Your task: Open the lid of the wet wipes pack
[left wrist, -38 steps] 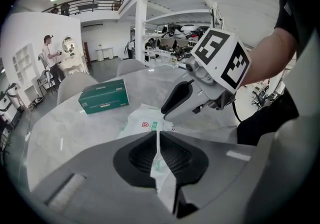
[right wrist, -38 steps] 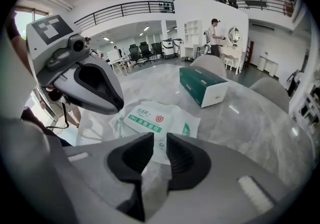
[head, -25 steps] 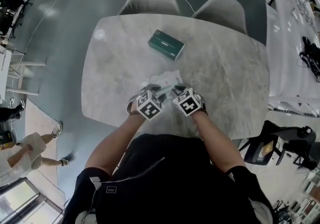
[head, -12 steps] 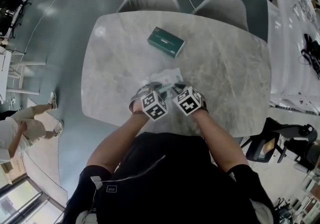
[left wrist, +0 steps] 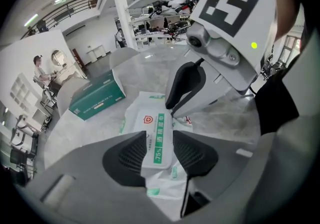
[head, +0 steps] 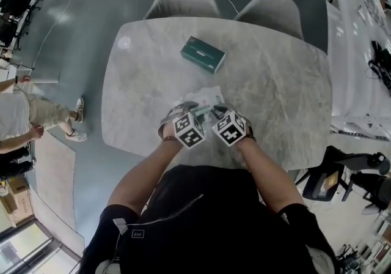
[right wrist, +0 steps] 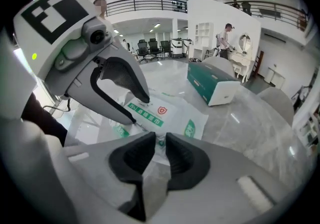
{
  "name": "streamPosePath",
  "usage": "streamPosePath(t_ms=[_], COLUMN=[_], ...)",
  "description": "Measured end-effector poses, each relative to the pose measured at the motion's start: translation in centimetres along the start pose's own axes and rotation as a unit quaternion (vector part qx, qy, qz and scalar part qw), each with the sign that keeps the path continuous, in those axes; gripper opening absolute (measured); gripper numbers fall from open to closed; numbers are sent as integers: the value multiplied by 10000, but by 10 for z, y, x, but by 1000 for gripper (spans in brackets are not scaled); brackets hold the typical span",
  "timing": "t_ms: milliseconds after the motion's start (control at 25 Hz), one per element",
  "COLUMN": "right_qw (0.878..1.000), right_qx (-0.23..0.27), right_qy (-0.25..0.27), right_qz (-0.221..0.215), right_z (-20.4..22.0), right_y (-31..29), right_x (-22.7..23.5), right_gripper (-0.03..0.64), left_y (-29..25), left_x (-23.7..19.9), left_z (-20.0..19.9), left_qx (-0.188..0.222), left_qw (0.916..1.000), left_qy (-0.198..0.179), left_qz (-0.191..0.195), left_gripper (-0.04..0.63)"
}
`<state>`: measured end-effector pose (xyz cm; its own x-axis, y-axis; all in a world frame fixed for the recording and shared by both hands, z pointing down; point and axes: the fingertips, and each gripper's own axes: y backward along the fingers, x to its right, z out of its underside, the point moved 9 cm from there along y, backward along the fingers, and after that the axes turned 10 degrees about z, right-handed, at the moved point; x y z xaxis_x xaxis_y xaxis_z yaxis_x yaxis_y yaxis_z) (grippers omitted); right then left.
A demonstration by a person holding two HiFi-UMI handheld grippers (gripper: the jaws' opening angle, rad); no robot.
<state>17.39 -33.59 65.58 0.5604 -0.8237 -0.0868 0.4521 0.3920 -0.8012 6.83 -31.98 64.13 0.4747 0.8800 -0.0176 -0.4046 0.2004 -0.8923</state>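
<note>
On table [head: 275, 83]: right gripper [right wrist: 159, 150] pinches wipes pack [right wrist: 172, 114] (edge).

We've got the wet wipes pack [left wrist: 156, 135] white, with a green stripe and a red shield. At twelve o'clock from it in the head view, the box [head: 203, 54] is dark green. The table [head: 275, 83] is pale grey, marble-veined, and the floor [head: 79, 52] is dark blue-grey.

Near end of wet wipes pack [left wrist: 156, 118] behind left gripper [left wrist: 160, 144] jaws.
</note>
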Motion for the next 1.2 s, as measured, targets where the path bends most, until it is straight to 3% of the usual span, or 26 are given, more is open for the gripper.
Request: streamPosePath(t_ms=[160,320,480,760,1200], right_qw=[9996,9993,9994,9995,9997], right_qx=[-35,44,71,108,110], right_qy=[291,360,326,296,170], right_qz=[-16,53,50,69,96], right_z=[0,2,3,4,4], right_y=[1,2,4,3,5], right_x=[-3,-4,-4,-3,-3], right_gripper=[69,69,69,69,67], left_y=[1,9,7,-4,13], left_x=[1,-5,-4,5,3], left_z=[-3,-8,-9,-7,-15], left_qx=[-29,139,13,-170,-82], left_qw=[10000,9997,9997,9996,9991], left_qy=[46,217,171,-236,-399], left_qz=[71,24,153,-53,-104], left_gripper=[179,164,170,195,181])
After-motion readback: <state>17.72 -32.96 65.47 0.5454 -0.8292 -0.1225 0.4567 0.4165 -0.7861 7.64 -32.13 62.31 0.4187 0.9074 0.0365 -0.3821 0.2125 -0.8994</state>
